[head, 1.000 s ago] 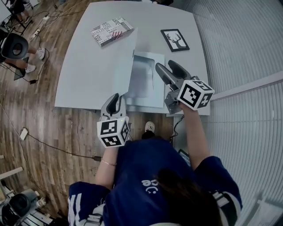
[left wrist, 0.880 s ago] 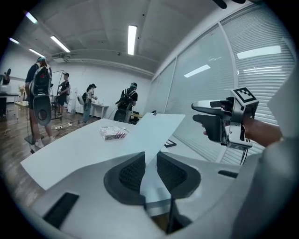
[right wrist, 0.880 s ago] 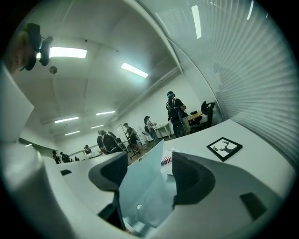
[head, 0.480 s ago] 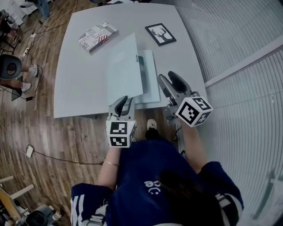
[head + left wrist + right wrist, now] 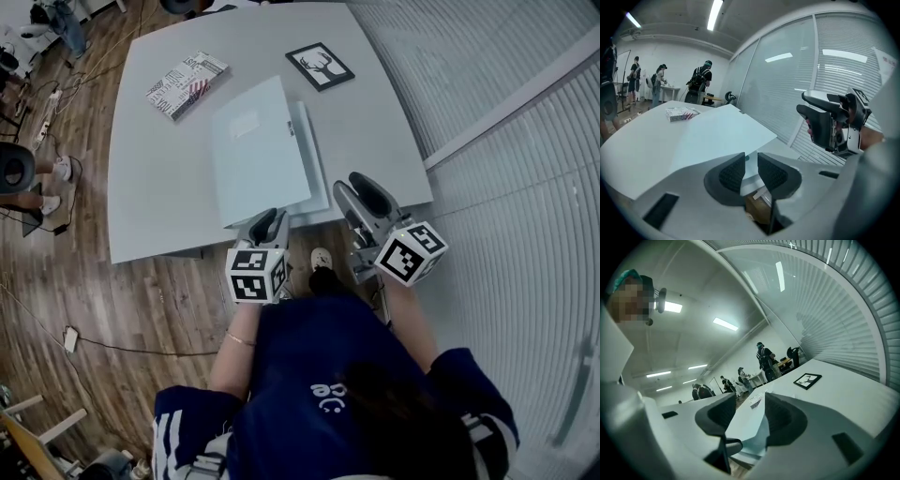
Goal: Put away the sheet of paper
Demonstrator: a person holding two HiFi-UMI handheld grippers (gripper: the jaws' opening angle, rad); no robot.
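A pale blue folder lies closed and flat on the grey table, with a white edge showing along its right side. My left gripper hangs at the table's front edge, just off the folder's near edge. Its jaws opened a little a moment ago and stand narrowly apart with nothing between them. The folder lies beyond them. My right gripper is over the front right of the table, right of the folder. Its jaws have just been closing and hold nothing.
A patterned book lies at the far left of the table and a framed deer picture at the far right. Window blinds run along the right. People stand at a far bench. Wood floor lies below the table's front edge.
The folder's raised cover has swung down and now lies flat. Both grippers have drawn back toward the table's front edge, and the right jaws have narrowed.
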